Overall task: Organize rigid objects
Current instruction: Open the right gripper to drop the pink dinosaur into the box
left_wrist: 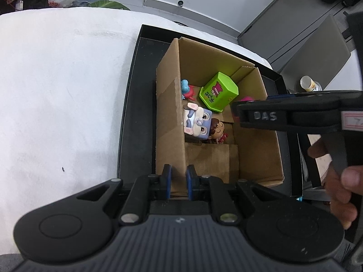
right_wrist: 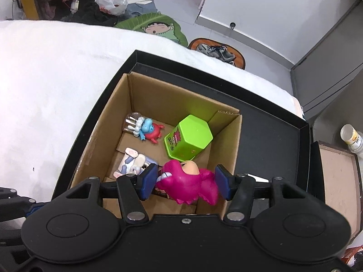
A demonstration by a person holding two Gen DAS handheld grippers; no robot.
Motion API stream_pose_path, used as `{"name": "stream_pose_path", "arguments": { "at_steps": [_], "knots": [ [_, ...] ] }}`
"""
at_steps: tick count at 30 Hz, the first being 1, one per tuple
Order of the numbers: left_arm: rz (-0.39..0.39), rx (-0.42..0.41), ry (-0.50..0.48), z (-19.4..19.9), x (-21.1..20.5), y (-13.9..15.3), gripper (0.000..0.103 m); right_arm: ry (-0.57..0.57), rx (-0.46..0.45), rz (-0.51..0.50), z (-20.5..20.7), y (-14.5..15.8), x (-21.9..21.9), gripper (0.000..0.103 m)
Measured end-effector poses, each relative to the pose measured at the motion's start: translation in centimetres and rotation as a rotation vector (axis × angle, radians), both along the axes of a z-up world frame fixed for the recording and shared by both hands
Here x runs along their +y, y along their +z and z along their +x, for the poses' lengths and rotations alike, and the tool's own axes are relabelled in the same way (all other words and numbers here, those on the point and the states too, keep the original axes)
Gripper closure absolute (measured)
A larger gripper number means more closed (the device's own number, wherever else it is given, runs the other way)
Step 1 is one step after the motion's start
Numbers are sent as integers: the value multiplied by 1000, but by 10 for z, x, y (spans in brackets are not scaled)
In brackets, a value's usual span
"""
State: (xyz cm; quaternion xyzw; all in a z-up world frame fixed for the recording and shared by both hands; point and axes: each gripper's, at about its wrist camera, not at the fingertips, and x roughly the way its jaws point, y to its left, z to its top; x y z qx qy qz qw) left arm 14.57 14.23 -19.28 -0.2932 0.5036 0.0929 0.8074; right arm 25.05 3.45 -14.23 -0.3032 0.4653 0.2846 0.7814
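Note:
A cardboard box (right_wrist: 106,122) stands inside a black tray (right_wrist: 267,136) on a white table. In it lie a green hexagonal cup (right_wrist: 189,139), a blue and red figure (right_wrist: 149,130), and a pale rabbit block (right_wrist: 133,163). My right gripper (right_wrist: 185,182) holds a pink dinosaur toy (right_wrist: 188,184) between its blue pads, just above the box's near right corner. In the left wrist view my left gripper (left_wrist: 179,181) is nearly shut and empty, over the box's near wall (left_wrist: 168,113). The cup (left_wrist: 219,91), rabbit block (left_wrist: 198,121) and a small doll (left_wrist: 217,130) show there.
The white table surface (right_wrist: 45,86) spreads to the left. A bottle (right_wrist: 351,137) and a brown tray (right_wrist: 338,181) sit at the right. Clothes, bags and shoes (right_wrist: 215,51) lie on the floor beyond the table.

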Motion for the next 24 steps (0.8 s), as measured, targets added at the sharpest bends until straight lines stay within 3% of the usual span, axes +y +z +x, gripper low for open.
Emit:
{"name": "stream_pose_path", "arguments": {
  "at_steps": [12,24],
  "knots": [
    [23,9,-6,2,-4,2,91,-39,-8,81,7,28,-39,47],
    [36,16,8,2,-7,4,91,-114,7,111,25,26,-93,47]
  ]
}}
